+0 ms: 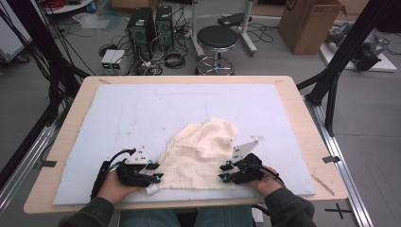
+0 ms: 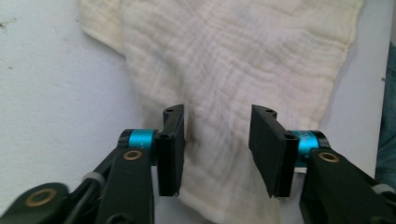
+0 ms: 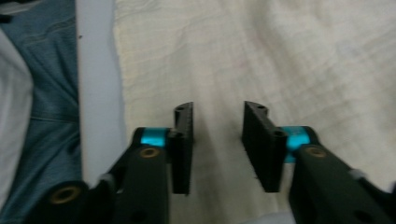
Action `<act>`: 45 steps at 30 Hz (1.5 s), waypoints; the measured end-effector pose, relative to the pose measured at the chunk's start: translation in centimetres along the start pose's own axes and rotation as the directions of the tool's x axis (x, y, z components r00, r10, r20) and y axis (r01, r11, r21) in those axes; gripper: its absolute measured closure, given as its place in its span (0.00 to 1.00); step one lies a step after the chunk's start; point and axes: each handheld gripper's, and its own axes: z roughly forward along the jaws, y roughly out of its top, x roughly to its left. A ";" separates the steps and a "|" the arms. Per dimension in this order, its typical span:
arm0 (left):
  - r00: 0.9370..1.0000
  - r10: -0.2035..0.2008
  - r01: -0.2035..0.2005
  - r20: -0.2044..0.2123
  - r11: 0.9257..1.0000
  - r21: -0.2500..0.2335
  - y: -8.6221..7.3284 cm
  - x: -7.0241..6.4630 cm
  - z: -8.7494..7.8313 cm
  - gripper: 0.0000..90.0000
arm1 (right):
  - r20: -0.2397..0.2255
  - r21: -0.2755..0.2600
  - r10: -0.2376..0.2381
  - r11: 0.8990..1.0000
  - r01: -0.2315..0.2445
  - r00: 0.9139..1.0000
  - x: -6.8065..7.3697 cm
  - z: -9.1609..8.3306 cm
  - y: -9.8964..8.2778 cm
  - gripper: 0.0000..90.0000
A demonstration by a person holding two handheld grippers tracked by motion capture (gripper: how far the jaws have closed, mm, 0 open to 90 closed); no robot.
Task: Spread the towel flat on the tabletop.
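A cream, crumpled cloth point(image 1: 201, 151) lies on the pale blue mat point(image 1: 142, 113), near the table's front edge. My left gripper point(image 1: 155, 171) sits at the cloth's near left corner, jaws apart and pointing right. In the left gripper view the cloth point(image 2: 233, 56) lies flat under the open gripper point(image 2: 218, 112), and nothing is pinched. My right gripper point(image 1: 224, 172) is at the cloth's near right corner, pointing left. In the right gripper view the gripper point(image 3: 218, 108) stands open over the cloth point(image 3: 280, 56), with a gap between the pads.
The mat covers most of a wooden table point(image 1: 307, 127). Beyond it on the floor stand a black stool point(image 1: 216, 40), computer towers point(image 1: 142, 26) with cables and a cardboard box point(image 1: 309, 23). Black frame posts point(image 1: 347, 47) rise at the right. The person's jeans point(image 3: 46, 70) lie past the mat's near edge.
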 end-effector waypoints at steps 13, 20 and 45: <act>0.995 0.063 -0.061 0.074 0.998 -0.029 0.8 -2.1 0.5 0.96 | -0.084 -0.012 0.028 0.999 -0.029 0.996 1.0 -2.1 -1.5 0.98; 0.987 0.079 -0.071 0.137 0.996 -0.061 1.6 -3.0 0.3 0.78 | -0.096 -0.037 0.060 0.997 -0.064 0.994 2.2 -3.9 -2.6 0.85; 0.974 -0.201 0.193 -0.099 0.977 -0.089 6.2 7.3 6.6 0.86 | 0.304 -0.150 0.347 0.937 -0.315 0.887 -12.2 -1.4 -0.5 0.62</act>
